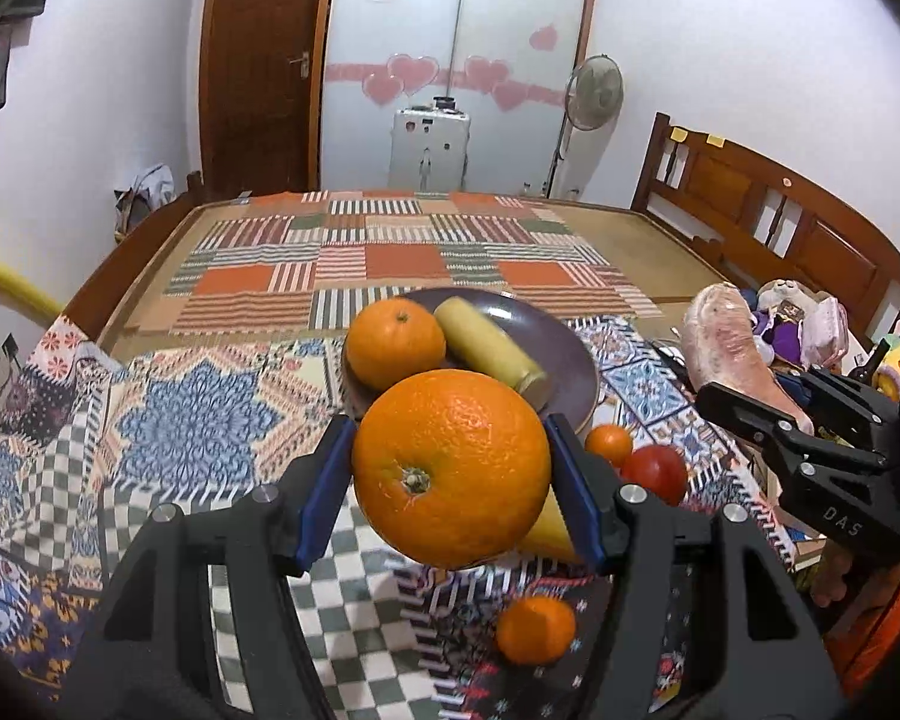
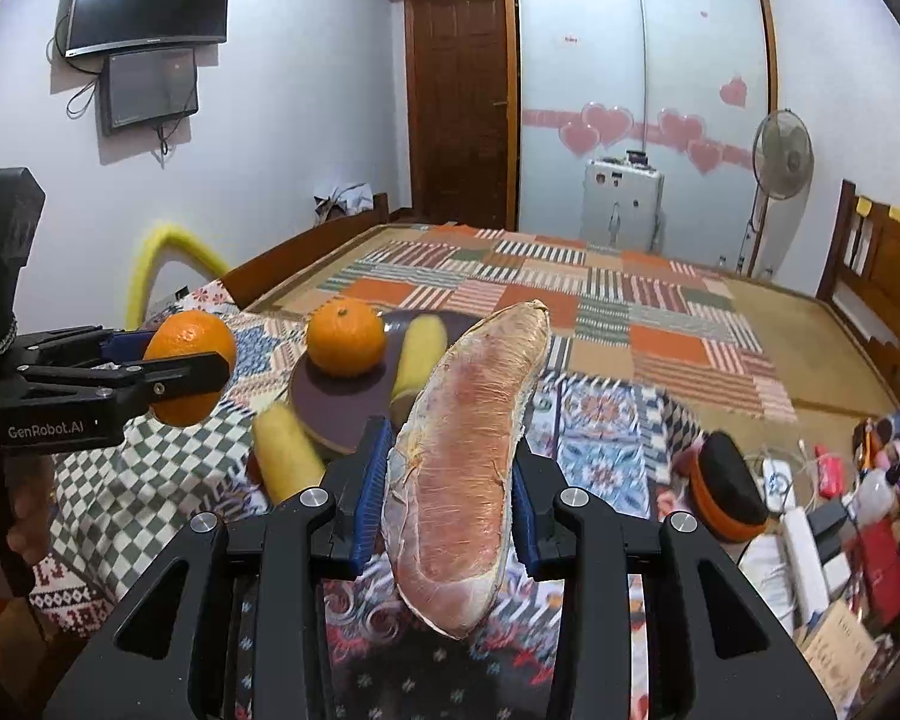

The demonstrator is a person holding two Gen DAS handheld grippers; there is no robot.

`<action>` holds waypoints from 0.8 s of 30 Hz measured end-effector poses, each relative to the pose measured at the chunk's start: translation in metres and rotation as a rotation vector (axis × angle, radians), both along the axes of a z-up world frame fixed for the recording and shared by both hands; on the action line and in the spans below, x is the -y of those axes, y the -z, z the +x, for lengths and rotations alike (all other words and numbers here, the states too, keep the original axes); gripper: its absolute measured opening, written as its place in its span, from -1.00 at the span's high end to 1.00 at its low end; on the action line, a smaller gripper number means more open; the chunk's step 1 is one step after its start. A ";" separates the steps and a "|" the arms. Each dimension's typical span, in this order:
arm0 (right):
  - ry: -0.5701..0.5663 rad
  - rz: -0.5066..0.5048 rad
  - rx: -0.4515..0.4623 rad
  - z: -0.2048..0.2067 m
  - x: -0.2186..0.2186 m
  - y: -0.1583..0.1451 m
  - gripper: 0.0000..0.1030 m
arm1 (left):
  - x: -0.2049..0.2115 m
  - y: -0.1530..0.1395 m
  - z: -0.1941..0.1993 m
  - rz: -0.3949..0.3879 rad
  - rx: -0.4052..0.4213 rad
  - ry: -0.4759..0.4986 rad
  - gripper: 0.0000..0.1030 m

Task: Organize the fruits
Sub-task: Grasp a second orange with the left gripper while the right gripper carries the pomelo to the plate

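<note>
**Two claws, two fruits held above the patterned cloth**

Both claws are closed on fruit. The left claw (image 1: 450,468) grips a large orange (image 1: 451,468) between its blue pads (image 1: 324,480), the stem end facing the camera. The right claw (image 2: 450,492) clamps a peeled pomelo segment (image 2: 468,462), pinkish and membrane-covered, standing roughly on end between the pads.

The left wrist view shows what lies under and beyond the large orange: a dark plate (image 1: 561,354) carrying a smaller orange (image 1: 395,343) and a pale yellow cylindrical fruit (image 1: 489,351) touching it; just right of the claw, a small tangerine (image 1: 609,443) beside a red tomato (image 1: 656,473); nearer the camera, another tangerine (image 1: 536,629) on the cloth (image 1: 198,414). A yellow piece shows behind the large orange, mostly hidden. The right claw appears at this view's right edge with the pomelo segment.

The right wrist view hides the tomato and tangerines, but shows a second yellow fruit (image 2: 288,450), blurred, just beside the plate's near rim, and the left claw from the side, held off to the left of the plate. It alone shows the two wall screens (image 2: 147,0) and clutter at the right, including a black and orange brush (image 2: 729,483). A standing fan (image 2: 783,153) appears in both views.
</note>
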State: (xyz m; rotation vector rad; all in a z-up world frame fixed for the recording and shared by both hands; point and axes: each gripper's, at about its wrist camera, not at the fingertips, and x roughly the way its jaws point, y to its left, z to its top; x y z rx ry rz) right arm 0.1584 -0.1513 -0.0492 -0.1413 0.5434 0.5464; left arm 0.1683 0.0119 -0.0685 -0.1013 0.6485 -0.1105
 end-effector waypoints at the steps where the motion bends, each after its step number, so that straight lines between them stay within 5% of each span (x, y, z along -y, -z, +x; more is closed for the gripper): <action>1: 0.000 -0.004 0.005 0.003 -0.001 -0.001 0.36 | 0.001 -0.001 0.002 0.001 0.003 0.003 -0.22; 24: 0.012 -0.096 -0.030 0.082 -0.017 0.009 0.36 | 0.029 0.032 0.080 0.067 -0.074 0.017 -0.22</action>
